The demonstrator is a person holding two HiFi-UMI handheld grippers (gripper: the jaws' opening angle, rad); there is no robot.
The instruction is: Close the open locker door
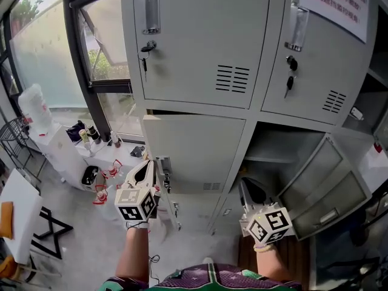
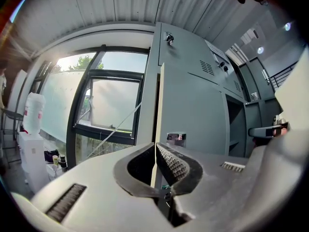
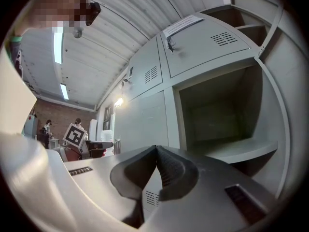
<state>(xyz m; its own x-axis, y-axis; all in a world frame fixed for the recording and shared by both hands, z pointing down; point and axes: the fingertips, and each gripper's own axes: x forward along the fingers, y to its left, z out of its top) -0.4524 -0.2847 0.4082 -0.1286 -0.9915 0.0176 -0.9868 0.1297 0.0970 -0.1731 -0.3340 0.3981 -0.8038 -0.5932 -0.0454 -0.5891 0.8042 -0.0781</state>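
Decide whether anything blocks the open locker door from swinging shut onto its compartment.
Nothing visible does: the compartment looks empty and no object sits between it and the open locker door. Only the right gripper, shut, is before the opening.

Grey locker door [image 1: 324, 183], wide open, right of lower-right compartment [image 1: 282, 145].
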